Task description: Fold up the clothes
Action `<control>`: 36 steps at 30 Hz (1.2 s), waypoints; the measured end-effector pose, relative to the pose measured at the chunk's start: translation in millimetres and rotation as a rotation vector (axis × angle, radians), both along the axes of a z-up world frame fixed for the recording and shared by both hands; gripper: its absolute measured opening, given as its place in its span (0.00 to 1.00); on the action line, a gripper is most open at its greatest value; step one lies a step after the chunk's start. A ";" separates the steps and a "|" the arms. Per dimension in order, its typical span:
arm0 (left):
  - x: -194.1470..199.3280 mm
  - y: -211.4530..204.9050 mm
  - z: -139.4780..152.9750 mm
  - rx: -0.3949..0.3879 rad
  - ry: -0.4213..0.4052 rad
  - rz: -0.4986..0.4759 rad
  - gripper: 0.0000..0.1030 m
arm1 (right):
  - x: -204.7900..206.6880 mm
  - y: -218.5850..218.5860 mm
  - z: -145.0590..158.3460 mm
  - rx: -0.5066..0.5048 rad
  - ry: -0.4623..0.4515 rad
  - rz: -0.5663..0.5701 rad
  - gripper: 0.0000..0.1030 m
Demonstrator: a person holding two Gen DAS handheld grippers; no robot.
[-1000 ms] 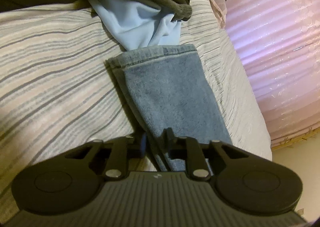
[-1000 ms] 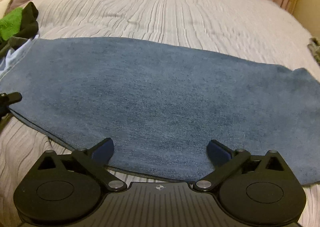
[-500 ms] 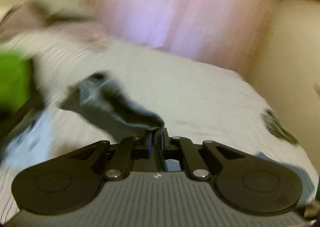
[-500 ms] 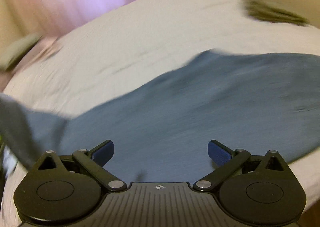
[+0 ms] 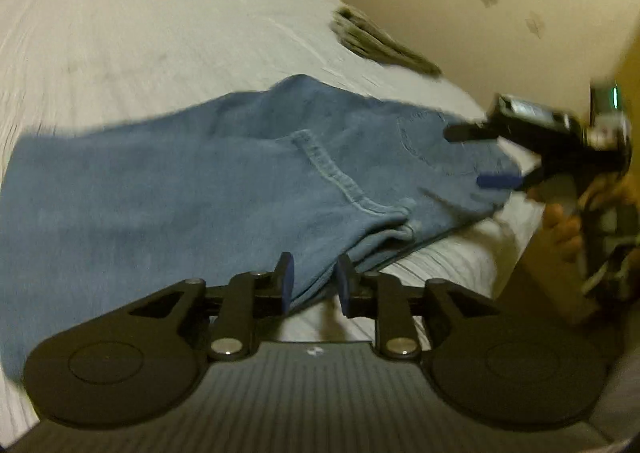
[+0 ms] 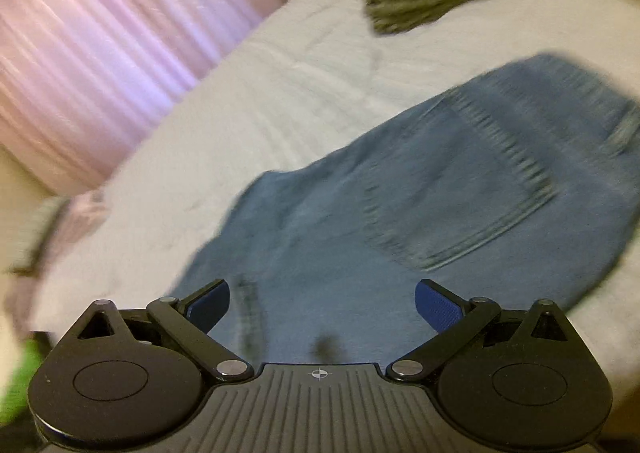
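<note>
Left tongs (image 5: 314, 283) opening, jeans (image 5: 200, 189) hem between pads, unpressed; right tongs (image 6: 322, 303) spread, empty. Risk: fold slips askew.

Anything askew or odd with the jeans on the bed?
Mildly. The blue denim jeans lie slanted across the pale striped bedspread, and their near edge bunches into a ridge ahead of the left hand-held gripper, whose jaws are opening. No damage shows; motion blur hides fine detail.
</note>
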State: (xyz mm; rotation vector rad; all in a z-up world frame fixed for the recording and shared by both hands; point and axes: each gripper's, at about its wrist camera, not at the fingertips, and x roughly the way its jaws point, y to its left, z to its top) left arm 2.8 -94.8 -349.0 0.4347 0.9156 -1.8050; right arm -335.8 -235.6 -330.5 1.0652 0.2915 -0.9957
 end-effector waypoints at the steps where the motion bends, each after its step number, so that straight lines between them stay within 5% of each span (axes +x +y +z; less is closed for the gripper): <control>1: 9.2 2.5 0.2 -0.003 0.009 0.030 0.17 | 1.9 0.9 -4.0 0.023 -0.045 0.022 0.97; 4: 30.9 13.0 3.6 -0.037 0.005 0.091 0.18 | 9.6 2.2 -21.3 0.114 -0.160 0.095 0.76; 8: 43.8 26.2 3.7 -0.110 -0.025 0.107 0.18 | 6.8 8.2 -33.0 0.159 -0.235 0.137 0.75; 11: 43.6 37.0 -1.9 -0.187 -0.004 0.127 0.18 | 3.5 5.5 -37.4 0.222 -0.331 0.191 0.62; 14: 47.8 58.2 -4.0 -0.268 0.044 0.188 0.18 | 16.2 -5.0 -43.3 0.326 -0.270 0.199 0.60; 17: 56.2 77.9 3.3 -0.243 0.076 0.337 0.18 | 31.1 -16.2 -47.8 0.382 -0.222 0.213 0.60; 18: 61.8 86.3 5.5 -0.246 0.099 0.373 0.18 | 36.9 -18.9 -50.1 0.388 -0.211 0.218 0.54; 19: 67.1 93.7 6.6 -0.258 0.117 0.404 0.20 | 42.7 -21.6 -52.5 0.394 -0.200 0.224 0.36; 23: 85.1 114.7 7.5 -0.248 0.163 0.544 0.20 | 63.5 -17.1 -44.4 0.263 -0.128 0.274 0.11; 27: 97.5 126.3 10.3 -0.252 0.203 0.595 0.20 | 70.6 15.3 5.1 -0.175 -0.158 0.406 0.08; 29: 101.1 129.4 13.6 -0.264 0.199 0.609 0.20 | 62.5 31.2 2.4 -0.313 -0.163 0.421 0.07; 31: 102.4 131.1 16.7 -0.276 0.177 0.612 0.20 | 60.3 22.8 -29.8 -0.208 -0.050 0.367 0.07; 33: 103.3 129.4 16.2 -0.263 0.140 0.611 0.20 | 50.3 10.4 -64.0 -0.038 -0.078 0.313 0.07; 36: 102.7 118.8 11.6 -0.215 0.109 0.609 0.20 | 49.1 13.8 -57.4 -0.022 -0.100 0.299 0.07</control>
